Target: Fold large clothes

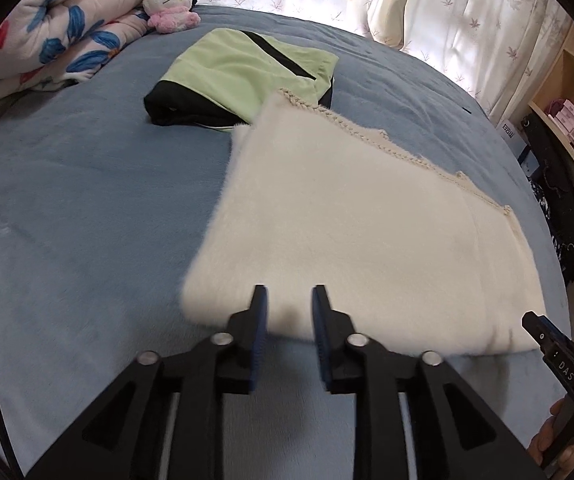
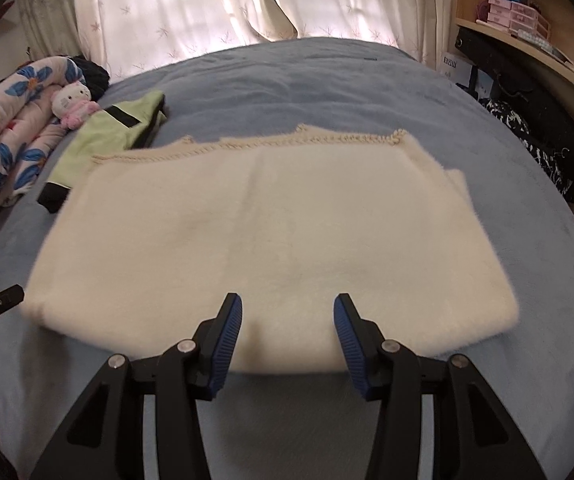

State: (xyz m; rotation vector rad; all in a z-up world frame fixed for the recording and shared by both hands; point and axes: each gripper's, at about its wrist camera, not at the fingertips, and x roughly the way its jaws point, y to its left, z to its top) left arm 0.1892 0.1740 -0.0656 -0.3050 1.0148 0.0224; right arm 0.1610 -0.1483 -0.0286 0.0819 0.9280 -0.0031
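Observation:
A fluffy cream garment (image 1: 359, 216) (image 2: 271, 240) lies folded into a flat rectangle on the blue bed cover (image 1: 67, 208) (image 2: 327, 80), its knitted trim along the far edge. My left gripper (image 1: 289, 294) hangs over the garment's near left edge, jaws a little apart with nothing between them. My right gripper (image 2: 287, 304) is above the near edge toward the right, jaws wider apart and also empty. Each gripper's tip shows at the side of the other's view. A folded light-green and black garment (image 1: 243, 76) (image 2: 107, 136) lies just beyond the cream one.
A rolled flowered quilt (image 1: 67, 28) (image 2: 11, 128) and a small plush cat (image 1: 169, 4) (image 2: 73, 104) sit at the bed's far left. White curtains (image 2: 247, 4) hang behind. A wooden shelf (image 2: 527, 28) and dark clothes (image 2: 539, 148) stand at the right.

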